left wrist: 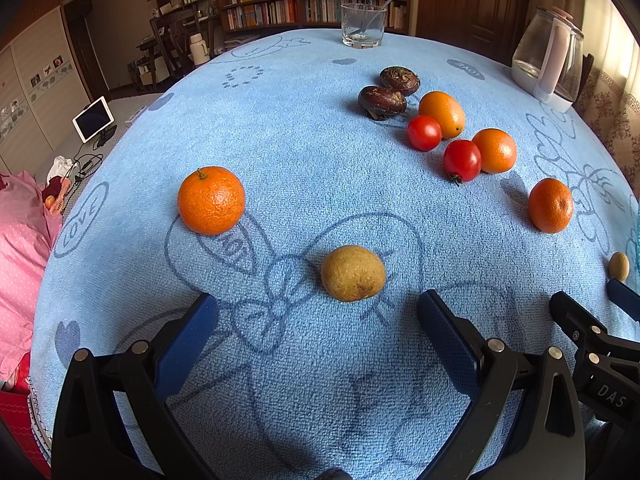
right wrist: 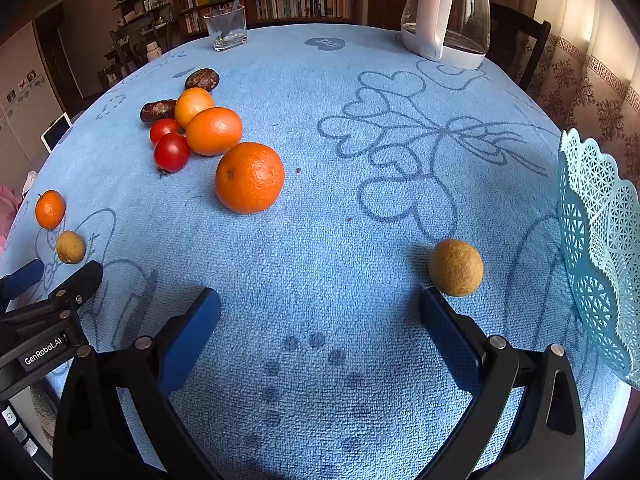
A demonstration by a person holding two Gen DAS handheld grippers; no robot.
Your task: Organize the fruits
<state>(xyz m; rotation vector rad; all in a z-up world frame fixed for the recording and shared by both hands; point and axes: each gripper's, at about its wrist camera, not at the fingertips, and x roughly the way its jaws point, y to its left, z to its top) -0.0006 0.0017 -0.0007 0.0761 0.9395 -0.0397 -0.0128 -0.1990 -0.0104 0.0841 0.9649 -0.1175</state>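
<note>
Hovering low over the near edge of the table (left wrist: 280, 128), the left gripper (left wrist: 318, 316) has its blue pads spread wide and empty, with a tan longan (left wrist: 353, 273) lying on the blue cloth just ahead of the gap between them. Toward the left edge sits a mandarin (left wrist: 211, 200), well apart from the rest. The right gripper (right wrist: 320, 312) is likewise released, nothing between its fingers; a second longan (right wrist: 455, 267) rests just beside the tip of its right finger (right wrist: 448, 328), though I cannot tell whether they touch. A large orange (right wrist: 249, 177) lies out in the middle of the table. Beyond it, toward the far left, a cluster is bunched close: two cherry tomatoes (right wrist: 171, 152), two kumquats (right wrist: 213, 131) and two dark water chestnuts (right wrist: 202, 79). A pale blue lattice basket (right wrist: 592, 240) stands at the right edge. A drinking glass (right wrist: 226, 28) with a spoon and a glass kettle (right wrist: 448, 12) stand along the far edge.
</note>
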